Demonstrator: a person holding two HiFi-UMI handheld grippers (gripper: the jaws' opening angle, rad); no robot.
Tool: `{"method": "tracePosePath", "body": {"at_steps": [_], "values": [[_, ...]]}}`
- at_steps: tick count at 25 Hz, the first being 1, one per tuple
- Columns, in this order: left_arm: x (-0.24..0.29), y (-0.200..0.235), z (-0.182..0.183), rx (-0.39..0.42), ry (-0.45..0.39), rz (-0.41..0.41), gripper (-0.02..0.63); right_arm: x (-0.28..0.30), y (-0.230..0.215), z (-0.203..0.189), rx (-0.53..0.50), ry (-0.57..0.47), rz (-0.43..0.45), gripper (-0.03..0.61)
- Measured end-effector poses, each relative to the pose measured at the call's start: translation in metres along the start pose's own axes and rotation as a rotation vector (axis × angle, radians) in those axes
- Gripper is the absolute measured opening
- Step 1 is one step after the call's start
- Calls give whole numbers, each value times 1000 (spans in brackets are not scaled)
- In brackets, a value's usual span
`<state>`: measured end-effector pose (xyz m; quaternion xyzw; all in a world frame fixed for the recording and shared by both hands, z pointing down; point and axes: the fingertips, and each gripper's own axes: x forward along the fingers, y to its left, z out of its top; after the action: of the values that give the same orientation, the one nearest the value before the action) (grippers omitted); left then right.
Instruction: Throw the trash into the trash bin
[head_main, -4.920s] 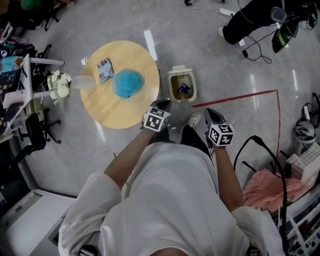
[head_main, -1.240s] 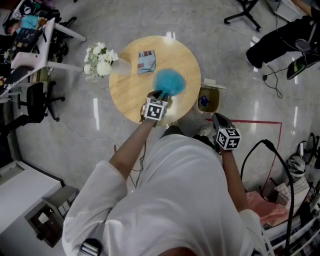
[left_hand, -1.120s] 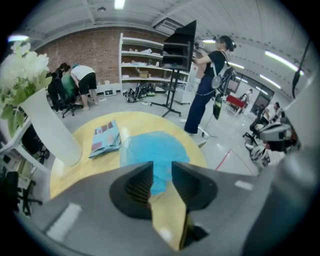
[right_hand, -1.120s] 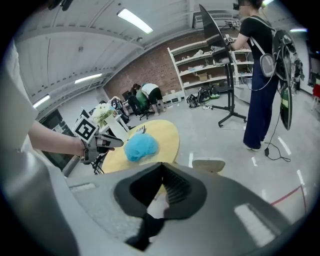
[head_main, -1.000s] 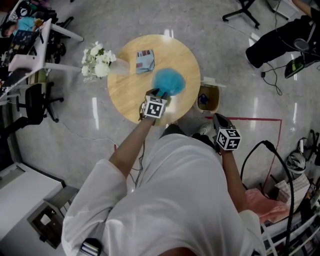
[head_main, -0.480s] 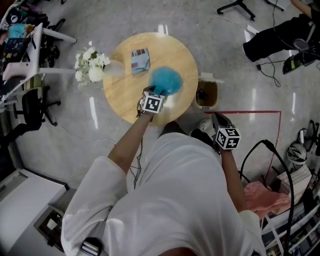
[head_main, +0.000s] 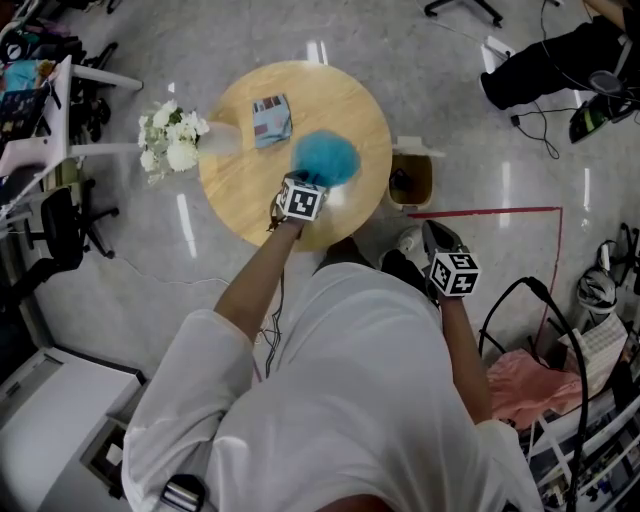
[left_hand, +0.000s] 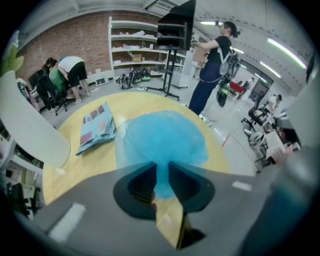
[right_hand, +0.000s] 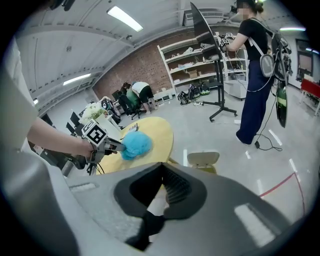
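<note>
Down goes my left claw (head_main: 310, 184) onto the table (head_main: 235, 180), jaws just closing, now narrow and pinching the blue trash (head_main: 325, 158) by its near edge. It's gripped but not lifted, so the carry to the bin (head_main: 410, 185) beside the table is still to do. My right claw (head_main: 428, 230) hangs shut and empty. Only the left gripper view shows blue between the jaws; the head view's cube hides it.
</note>
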<state>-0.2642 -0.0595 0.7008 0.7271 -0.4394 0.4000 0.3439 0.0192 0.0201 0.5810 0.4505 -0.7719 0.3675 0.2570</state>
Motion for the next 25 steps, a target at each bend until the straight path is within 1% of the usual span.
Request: {"method": "tracePosePath", "body": {"at_steps": [2, 4, 6, 9, 12, 15, 17, 20, 25], "values": [[3, 1, -1, -2, -1, -2, 41, 0, -1, 0, 3, -2, -5, 2], [-2, 4, 0, 3, 7, 16, 11, -1, -2, -2, 7, -6, -9, 2], [-4, 3, 1, 2, 1, 12, 8, -2, -3, -2, 10, -10, -13, 2], [-10, 1, 8, 5, -30, 21, 8, -5, -6, -2, 12, -18, -18, 2], [-22, -3, 12, 8, -26, 39, 6, -7, -9, 1, 12, -33, -19, 2], [-30, -11, 16, 17, -33, 37, 6, -10, -9, 3, 13, -45, -18, 2], [-35, -20, 20, 17, -45, 20, 6, -12, -9, 5, 12, -54, -17, 2], [-40, -43, 26, 1, -62, -49, 6, -15, -11, 8, 10, -70, -13, 2], [-50, -58, 37, 19, -84, -63, 6, -21, -14, 12, 13, -94, -12, 2]]}}
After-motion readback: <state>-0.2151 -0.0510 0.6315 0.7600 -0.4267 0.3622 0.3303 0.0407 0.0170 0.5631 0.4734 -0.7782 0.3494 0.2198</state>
